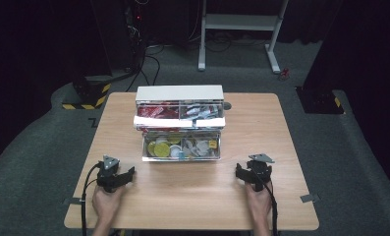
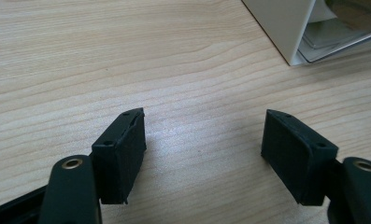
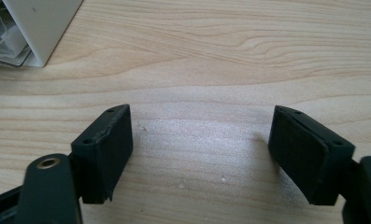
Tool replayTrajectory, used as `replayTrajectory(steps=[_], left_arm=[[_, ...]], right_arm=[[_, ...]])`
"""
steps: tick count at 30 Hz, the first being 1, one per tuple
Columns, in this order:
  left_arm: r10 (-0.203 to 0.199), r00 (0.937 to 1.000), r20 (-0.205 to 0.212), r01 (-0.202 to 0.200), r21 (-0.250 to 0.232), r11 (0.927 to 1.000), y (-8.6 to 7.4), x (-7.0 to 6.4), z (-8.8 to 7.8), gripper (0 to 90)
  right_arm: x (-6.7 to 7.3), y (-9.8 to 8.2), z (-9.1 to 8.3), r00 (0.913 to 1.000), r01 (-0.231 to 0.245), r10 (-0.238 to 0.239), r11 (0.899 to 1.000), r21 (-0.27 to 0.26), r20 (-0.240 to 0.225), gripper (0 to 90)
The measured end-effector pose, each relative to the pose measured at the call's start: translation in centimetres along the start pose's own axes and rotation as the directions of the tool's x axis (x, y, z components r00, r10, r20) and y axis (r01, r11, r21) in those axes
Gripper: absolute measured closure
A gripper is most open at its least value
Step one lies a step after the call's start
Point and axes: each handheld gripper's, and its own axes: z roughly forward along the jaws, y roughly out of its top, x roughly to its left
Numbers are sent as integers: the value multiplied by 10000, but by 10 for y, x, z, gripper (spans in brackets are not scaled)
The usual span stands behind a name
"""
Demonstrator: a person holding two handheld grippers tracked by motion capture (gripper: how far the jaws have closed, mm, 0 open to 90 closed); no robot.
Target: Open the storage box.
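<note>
While both grippers rest wide open, empty, on table (image 1: 192,196), drawer box (image 1: 180,123) lies long axis left-right, open drawers facing near edge; left gripper (image 1: 128,174), right gripper (image 1: 240,172).

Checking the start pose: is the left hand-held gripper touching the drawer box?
Apart. The high view shows bare table between the left hand-held gripper and the drawer box.

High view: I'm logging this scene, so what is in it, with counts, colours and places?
Table: one, light wood, centre.
Storage box: one, white, two tiers, far middle of the table.
Lower tray: one, clear, pulled forward, holding yellow and white small items.
Upper tier: one, holding red and white packets.
Stand: one, white, on the floor behind.
Left gripper: one, black, open, near left.
Right gripper: one, black, open, near right.
</note>
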Motion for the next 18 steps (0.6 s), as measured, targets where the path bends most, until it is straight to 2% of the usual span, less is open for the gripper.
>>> replayTrajectory(steps=[5, 18], left_arm=[[-16, 10000, 3, 16, -44, 10000, 0, 0, 0, 310], [-7, 10000, -22, 7, -2, 10000, 0, 0, 0, 313]], right_arm=[[-1, 0, 1, 9999, -117, 116, 9998, 132, 61, 133], [-1, -1, -1, 9999, -34, 33, 9999, 129, 109, 129]])
